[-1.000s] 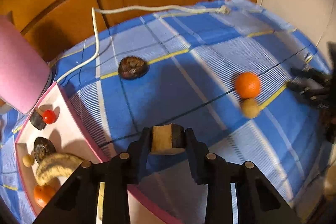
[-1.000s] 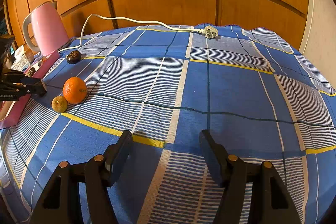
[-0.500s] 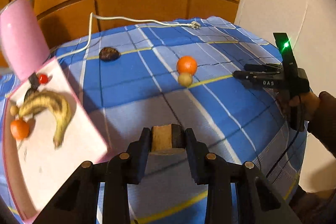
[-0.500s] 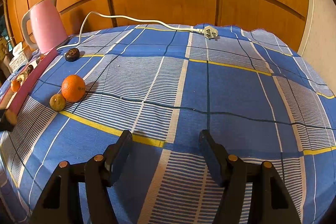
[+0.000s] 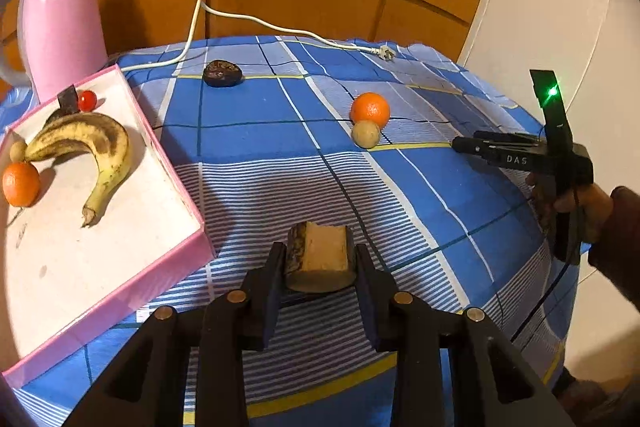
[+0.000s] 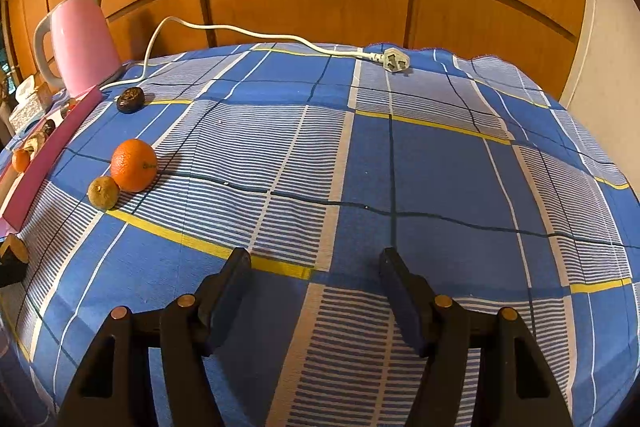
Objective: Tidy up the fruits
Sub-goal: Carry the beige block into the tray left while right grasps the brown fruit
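My left gripper [image 5: 320, 259] is shut on a cut banana piece [image 5: 318, 257], held just right of the pink tray [image 5: 168, 259]. The tray holds a spotted banana [image 5: 92, 147], a small orange [image 5: 20, 183], a red cherry tomato [image 5: 86, 100] and a small beige fruit [image 5: 17, 150]. On the blue checked cloth lie an orange [image 5: 370, 109], a small brown fruit [image 5: 365, 133] touching it, and a dark fruit [image 5: 222, 73]. My right gripper [image 6: 316, 283] is open and empty over the cloth; the orange [image 6: 133, 165], the brown fruit [image 6: 103, 191] and the dark fruit [image 6: 130, 99] lie to its left.
A pink kettle [image 5: 60, 23] stands behind the tray, with its white cord [image 6: 256, 35] and plug [image 6: 395, 61] across the back of the table. Wood panels form the back wall. The table edge drops off at the right. The right gripper shows in the left wrist view [image 5: 520, 151].
My left gripper has swung back and up with the banana piece, so the tray and its fruit now lie to its left. The right gripper has stayed still and open.
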Motion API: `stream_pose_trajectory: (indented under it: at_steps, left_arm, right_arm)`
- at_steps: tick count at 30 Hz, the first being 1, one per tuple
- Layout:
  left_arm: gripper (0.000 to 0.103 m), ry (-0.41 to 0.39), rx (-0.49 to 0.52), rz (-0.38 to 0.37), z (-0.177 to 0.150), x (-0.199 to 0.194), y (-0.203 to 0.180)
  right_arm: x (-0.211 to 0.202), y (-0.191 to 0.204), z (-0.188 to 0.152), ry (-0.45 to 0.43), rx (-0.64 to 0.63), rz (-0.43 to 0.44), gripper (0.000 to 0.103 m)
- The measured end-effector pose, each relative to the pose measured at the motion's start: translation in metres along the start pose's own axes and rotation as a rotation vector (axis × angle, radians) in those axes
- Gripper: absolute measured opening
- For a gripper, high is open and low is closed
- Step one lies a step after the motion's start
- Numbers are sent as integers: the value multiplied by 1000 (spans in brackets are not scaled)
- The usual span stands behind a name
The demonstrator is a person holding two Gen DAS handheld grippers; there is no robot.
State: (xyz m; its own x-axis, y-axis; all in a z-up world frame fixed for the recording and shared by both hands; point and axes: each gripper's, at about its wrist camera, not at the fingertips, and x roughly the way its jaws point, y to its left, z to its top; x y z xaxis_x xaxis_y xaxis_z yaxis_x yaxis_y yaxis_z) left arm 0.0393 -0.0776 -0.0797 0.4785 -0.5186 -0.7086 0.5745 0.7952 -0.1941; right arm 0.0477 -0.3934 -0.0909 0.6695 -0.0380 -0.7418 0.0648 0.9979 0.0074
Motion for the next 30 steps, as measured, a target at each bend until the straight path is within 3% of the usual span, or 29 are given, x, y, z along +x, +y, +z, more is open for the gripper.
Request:
stream_pose_trajectory:
  at_steps: [11,22,27,30]
  left_arm:
    - [35,-24,-21,-19,-5,-2,4]
    - [34,-45,-33,-38,-8,-4,7]
    - [34,-52,-50,-50,-8,-4,10]
    - [34,-55,-53,-55,-10,-5,11]
  right_arm:
    - [-2,11,10,67,47,-74,62]
    - [-19,62,35,24,-19,46,62]
    - [-17,88,42,61,-33,181,62]
    - [-12,106,41,74,-45,217,55]
